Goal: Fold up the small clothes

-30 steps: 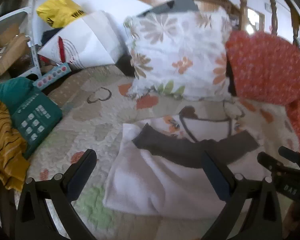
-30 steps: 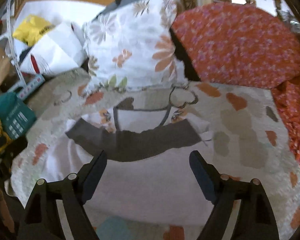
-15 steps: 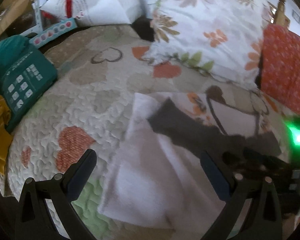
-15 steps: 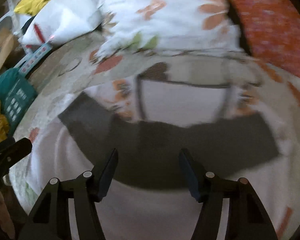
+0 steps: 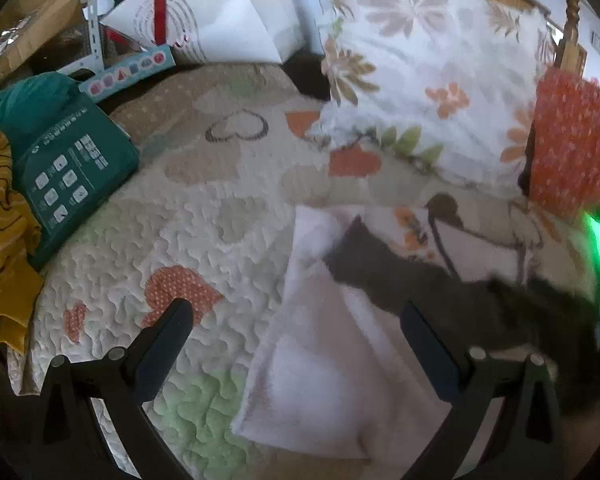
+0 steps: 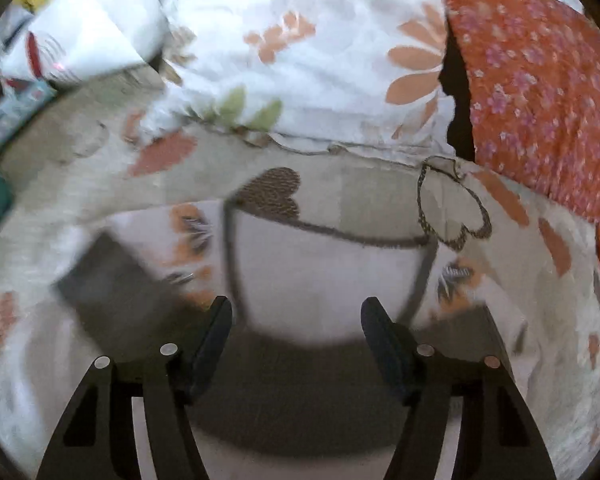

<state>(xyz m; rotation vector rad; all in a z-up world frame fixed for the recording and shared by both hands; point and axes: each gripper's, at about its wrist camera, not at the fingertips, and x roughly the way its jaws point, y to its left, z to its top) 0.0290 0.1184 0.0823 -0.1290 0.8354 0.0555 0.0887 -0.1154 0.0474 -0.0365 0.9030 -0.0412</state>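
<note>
A small white garment (image 5: pixel 320 360) with a dark grey band (image 5: pixel 400 280) across it lies flat on the quilted bedcover (image 5: pixel 200 220). My left gripper (image 5: pixel 294 312) hovers open over the garment's left edge, its right finger above the white cloth and its left finger above the quilt. The right gripper (image 6: pixel 296 308) hangs low over the middle of the grey band (image 6: pixel 300 380), and its jaws are opening with nothing pinched between them. Beyond its fingertips lies the garment's white panel (image 6: pixel 320 272). In the left wrist view the right gripper shows as a dark blur (image 5: pixel 560 320) at the far right.
A floral pillow (image 5: pixel 420 80) and an orange-red cushion (image 5: pixel 572 140) stand just behind the garment. On the left lie a teal box (image 5: pixel 72 176) and a yellow striped garment (image 5: pixel 0 220). A white paper bag (image 5: pixel 204 20) stands at the back.
Both grippers have dropped closer to the garment. The right one came forward over the grey band with its jaws narrower than before. The left one shifted toward the garment's left edge.
</note>
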